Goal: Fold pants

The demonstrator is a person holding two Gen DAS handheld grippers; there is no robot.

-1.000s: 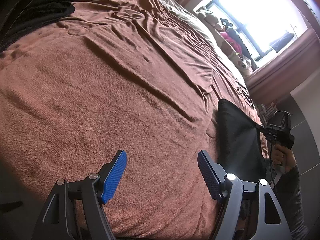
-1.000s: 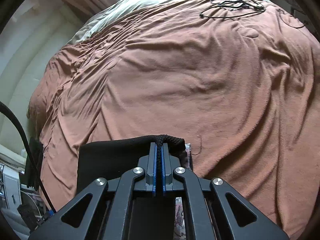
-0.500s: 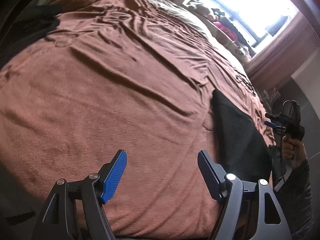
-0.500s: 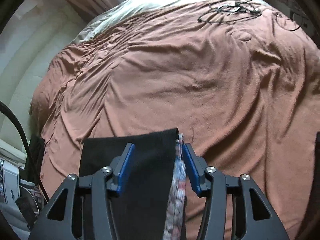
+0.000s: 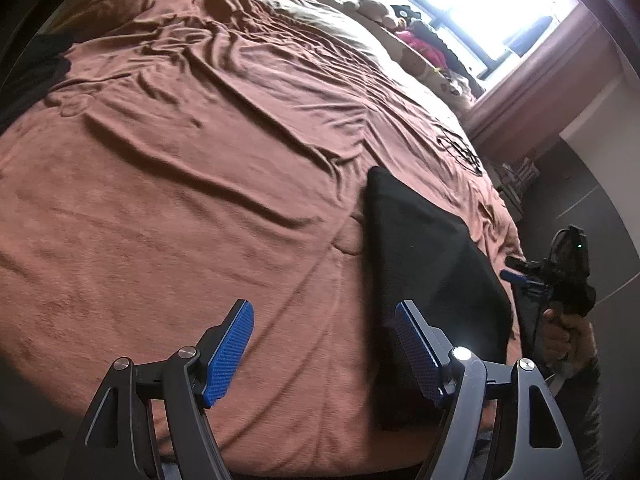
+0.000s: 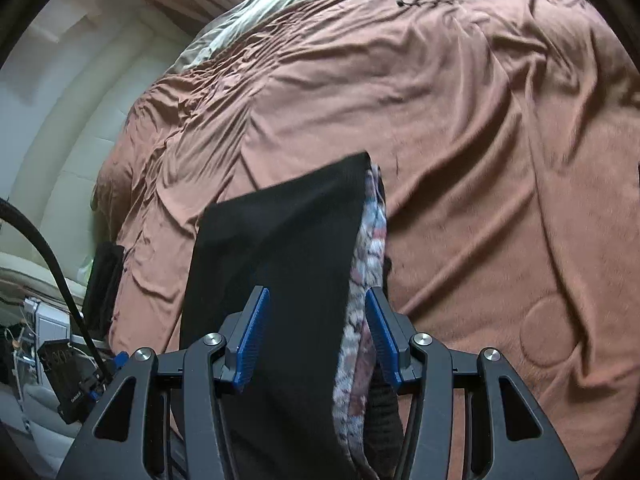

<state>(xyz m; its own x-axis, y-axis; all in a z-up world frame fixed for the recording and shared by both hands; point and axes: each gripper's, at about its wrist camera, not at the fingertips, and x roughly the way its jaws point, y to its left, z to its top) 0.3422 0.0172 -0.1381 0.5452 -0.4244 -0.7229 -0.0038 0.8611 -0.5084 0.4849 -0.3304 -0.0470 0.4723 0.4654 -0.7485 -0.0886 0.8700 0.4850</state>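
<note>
the right gripper (image 6: 316, 336) had just spread its jaws and let go of the folded black pants (image 6: 280, 248), now lying on the brown blanket (image 6: 480, 140), while the left gripper (image 5: 324, 344) hung spread and empty, so the fold looked done.

Right gripper (image 6: 316, 336) let go of black pants (image 6: 280, 264): jaws parted, pulled back toward lower frame. Pants now lie flat on the bedspread (image 6: 460, 140).

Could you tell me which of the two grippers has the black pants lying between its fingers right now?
The right gripper: the folded black pants lie between its parted fingers. The left gripper frames only bare brown blanket.
</note>
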